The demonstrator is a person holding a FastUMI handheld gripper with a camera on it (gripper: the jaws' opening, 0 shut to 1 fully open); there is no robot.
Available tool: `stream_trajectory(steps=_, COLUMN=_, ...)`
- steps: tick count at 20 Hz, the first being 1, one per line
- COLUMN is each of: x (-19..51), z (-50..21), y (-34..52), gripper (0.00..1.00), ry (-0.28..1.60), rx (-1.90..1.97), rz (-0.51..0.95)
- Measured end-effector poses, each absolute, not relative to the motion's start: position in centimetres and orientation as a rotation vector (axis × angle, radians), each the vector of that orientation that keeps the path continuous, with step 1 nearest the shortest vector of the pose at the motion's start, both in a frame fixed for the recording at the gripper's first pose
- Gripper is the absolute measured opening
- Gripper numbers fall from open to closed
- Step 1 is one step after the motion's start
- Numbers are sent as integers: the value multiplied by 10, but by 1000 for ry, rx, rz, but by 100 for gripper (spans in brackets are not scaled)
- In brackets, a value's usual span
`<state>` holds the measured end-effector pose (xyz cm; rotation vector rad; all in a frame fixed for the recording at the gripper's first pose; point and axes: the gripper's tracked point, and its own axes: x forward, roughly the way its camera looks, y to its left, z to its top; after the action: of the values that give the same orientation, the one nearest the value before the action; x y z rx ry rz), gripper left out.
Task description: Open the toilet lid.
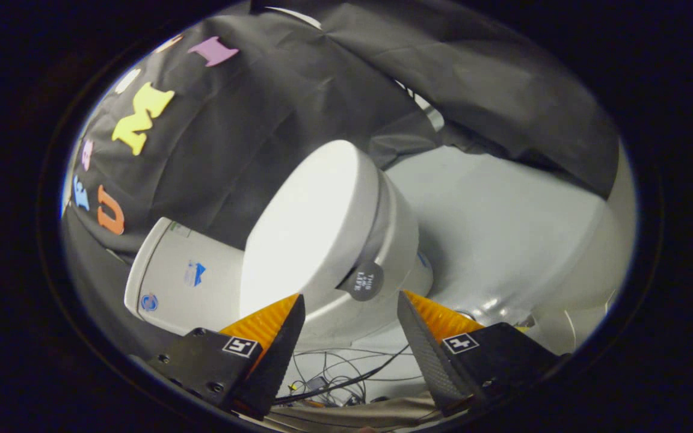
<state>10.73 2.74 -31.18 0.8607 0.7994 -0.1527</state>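
A staged test booth, not a bathroom: a toilet (334, 240) amid draped black cloth (250, 120) and loose cables (334, 376).

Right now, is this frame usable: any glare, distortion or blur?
Gripper view: usable; toilet lid bright, nearly blown out; fisheye bends and tilts toilet and tank; glare patch on floor; the open gripper stays sharp.

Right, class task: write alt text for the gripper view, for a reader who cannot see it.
A white toilet with its lid closed sits just ahead of the open gripper, whose two fingers are spread apart and touch nothing. A round dark tab hangs at the lid's front edge between the fingers. The white tank stands behind, and loose cables lie on the floor below.
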Motion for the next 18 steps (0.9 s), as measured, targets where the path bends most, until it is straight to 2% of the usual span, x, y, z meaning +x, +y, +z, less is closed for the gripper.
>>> stream_trajectory(steps=9, x=125, z=-345, y=24, gripper=92, ry=902, rx=1019, rz=-200)
stream_trajectory(steps=18, x=141, z=-344, y=22, gripper=72, ry=878, rx=1185, rz=-178)
